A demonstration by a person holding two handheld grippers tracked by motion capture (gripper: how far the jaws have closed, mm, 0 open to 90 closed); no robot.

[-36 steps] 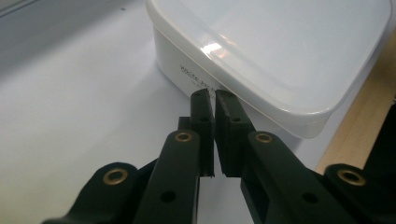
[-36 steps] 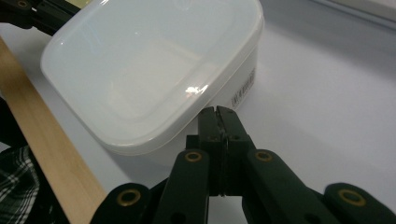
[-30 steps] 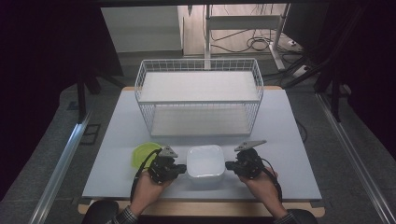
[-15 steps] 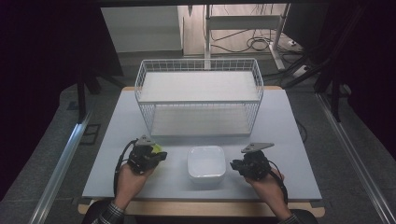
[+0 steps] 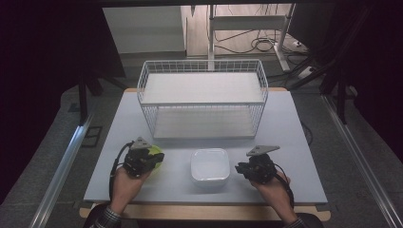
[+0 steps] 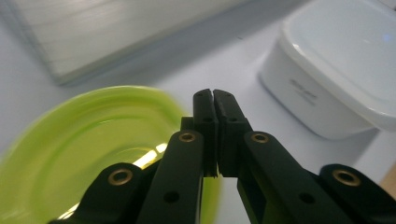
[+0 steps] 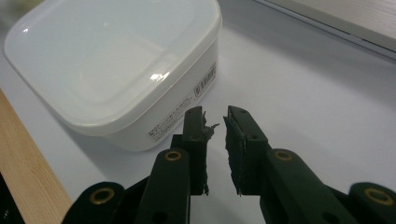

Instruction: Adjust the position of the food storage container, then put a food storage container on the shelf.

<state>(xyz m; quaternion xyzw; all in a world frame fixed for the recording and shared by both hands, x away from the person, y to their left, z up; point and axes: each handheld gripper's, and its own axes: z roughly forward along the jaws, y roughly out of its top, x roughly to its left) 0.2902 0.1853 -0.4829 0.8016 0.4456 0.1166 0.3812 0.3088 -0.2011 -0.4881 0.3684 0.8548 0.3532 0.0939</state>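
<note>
In the left gripper view a lime-green bowl (image 6: 70, 154) lies blurred on the pale table under my left gripper (image 6: 213, 93). Its jaws are pressed together with nothing visible between them. From above, the left gripper (image 5: 147, 160) covers most of the green bowl (image 5: 156, 151). A white lidded container (image 5: 210, 164) sits at the front middle of the table, to the right of that gripper (image 6: 336, 74). My right gripper (image 5: 241, 168) hovers just right of the container (image 7: 116, 60). The right gripper (image 7: 215, 116) holds its jaws a narrow gap apart, empty, with worn pads.
A white wire basket (image 5: 202, 95) stands across the back half of the table, its near wall a short way beyond the container. The table's wooden front edge (image 7: 23, 158) runs close beside the container. Bare tabletop (image 5: 294, 142) lies right of the right gripper.
Both grippers have left the container's sides. The left one moved left to sit over the green bowl; the right one drew back slightly to the right. The container stayed put.
</note>
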